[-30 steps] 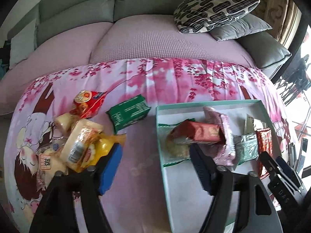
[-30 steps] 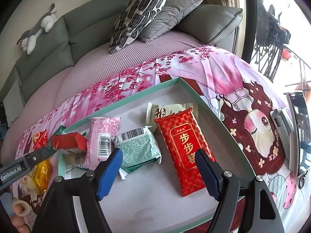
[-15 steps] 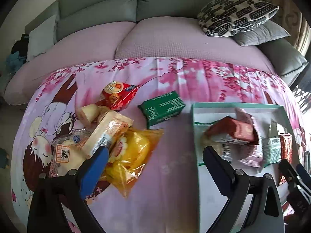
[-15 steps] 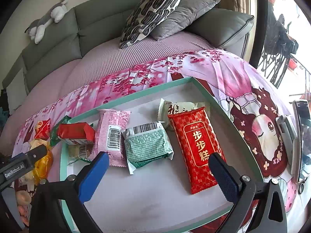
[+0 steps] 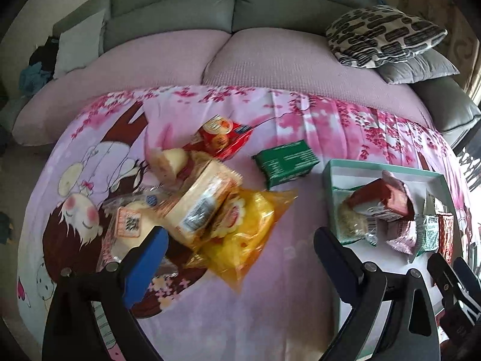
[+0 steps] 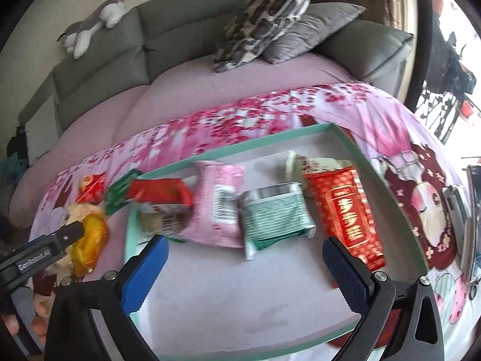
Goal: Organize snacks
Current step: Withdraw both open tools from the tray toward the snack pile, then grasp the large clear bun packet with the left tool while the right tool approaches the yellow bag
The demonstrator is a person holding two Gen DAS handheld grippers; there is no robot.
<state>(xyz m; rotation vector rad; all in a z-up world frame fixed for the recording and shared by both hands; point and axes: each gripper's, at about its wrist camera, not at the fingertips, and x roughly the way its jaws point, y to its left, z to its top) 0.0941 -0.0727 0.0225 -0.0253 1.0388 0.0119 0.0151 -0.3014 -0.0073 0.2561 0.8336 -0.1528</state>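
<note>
The left gripper (image 5: 240, 249) hangs with its jaws spread wide and nothing between the blue pads; they have just been opening. It sits above the pink printed cloth (image 5: 315, 114), with the loose heap of snacks at its ten to twelve o'clock. In that heap a yellow bag (image 5: 249, 234) lies nearest, partly under a tan wrapped cake (image 5: 201, 207). A red biscuit packet (image 5: 222, 138) lies at twelve o'clock, farther off, and a green box (image 5: 285, 162) lies alone at one o'clock, between the heap and the tray (image 5: 330, 186).

The tray, white inside with a mint rim, lies at the left gripper's three o'clock. The right gripper (image 6: 245, 264) hovers over the tray's (image 6: 270, 141) bare near floor, jaws likewise wide apart and empty, having just been opening too. Along the tray's far side, from ten o'clock round to two, lie a red box (image 6: 159, 191) tilted on a pale packet, then a pink packet (image 6: 219, 204), a green striped packet (image 6: 276, 213) and a long red packet (image 6: 345, 210) whose near end reaches the right pad. A cream wrapper (image 6: 312, 165) peeks out behind the long red packet. The packets overlap or touch their neighbours.

Behind the cloth stands a grey sofa (image 6: 120, 51) with a patterned cushion (image 6: 267, 18).
</note>
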